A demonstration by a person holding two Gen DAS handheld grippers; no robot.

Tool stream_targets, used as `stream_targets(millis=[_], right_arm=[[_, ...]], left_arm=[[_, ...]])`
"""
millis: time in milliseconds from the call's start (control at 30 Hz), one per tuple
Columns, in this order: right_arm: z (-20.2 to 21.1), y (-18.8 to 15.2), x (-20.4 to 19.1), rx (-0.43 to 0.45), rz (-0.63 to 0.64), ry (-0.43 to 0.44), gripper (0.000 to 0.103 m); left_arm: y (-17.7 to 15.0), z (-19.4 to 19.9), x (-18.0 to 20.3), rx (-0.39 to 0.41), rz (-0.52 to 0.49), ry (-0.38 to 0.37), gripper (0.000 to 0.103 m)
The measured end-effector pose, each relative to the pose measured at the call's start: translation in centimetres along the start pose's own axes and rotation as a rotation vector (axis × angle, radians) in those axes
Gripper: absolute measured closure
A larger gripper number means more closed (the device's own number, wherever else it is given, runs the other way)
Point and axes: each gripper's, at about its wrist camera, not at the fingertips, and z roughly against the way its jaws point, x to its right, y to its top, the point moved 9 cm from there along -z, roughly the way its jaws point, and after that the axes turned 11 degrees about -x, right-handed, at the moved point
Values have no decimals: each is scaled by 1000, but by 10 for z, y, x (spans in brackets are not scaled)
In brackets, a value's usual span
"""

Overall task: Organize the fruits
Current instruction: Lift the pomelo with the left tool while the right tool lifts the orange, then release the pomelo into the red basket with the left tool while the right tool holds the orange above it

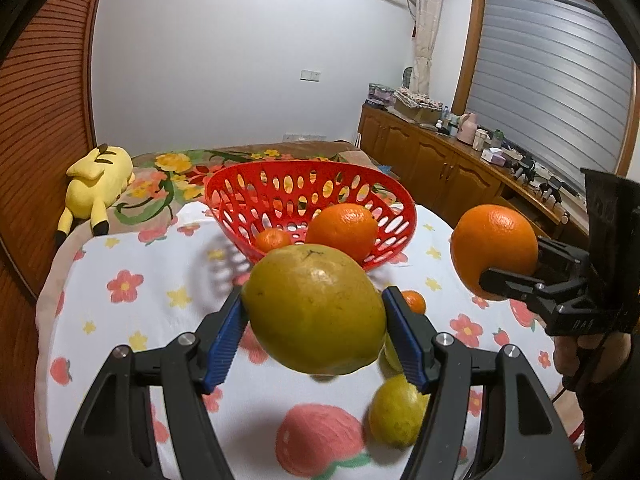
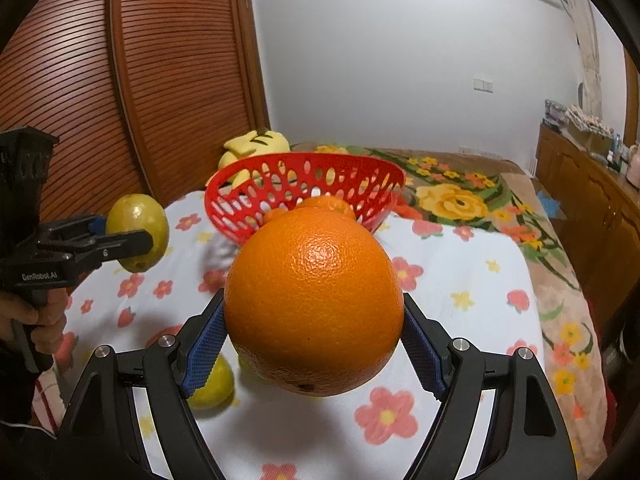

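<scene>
My left gripper (image 1: 314, 322) is shut on a big yellow-green citrus (image 1: 314, 308), held above the flowered cloth; the same fruit (image 2: 138, 232) shows at the left of the right wrist view. My right gripper (image 2: 314, 330) is shut on a large orange (image 2: 314, 312), also seen at the right of the left wrist view as the orange (image 1: 494, 250). Beyond both stands a red perforated basket (image 1: 280, 188) holding an orange (image 1: 344, 230) and a small tangerine (image 1: 273, 240). A yellow-green lemon (image 1: 396, 412) and a small tangerine (image 1: 414, 302) lie on the cloth under the grippers.
A yellow plush toy (image 1: 98, 184) lies at the far left of the bed. A slatted wooden wardrobe (image 2: 132, 80) runs along the left; a wooden cabinet (image 1: 448, 164) with clutter runs along the right. A hand (image 2: 36, 312) holds the left gripper's handle.
</scene>
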Motion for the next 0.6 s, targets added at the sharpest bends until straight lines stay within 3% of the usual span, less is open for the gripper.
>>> stream_targets(millis=[600], right_arm=[[-23,61,7,8,80,10,20]], left_arm=[[43,-32,-5,-23,-23,17,36]])
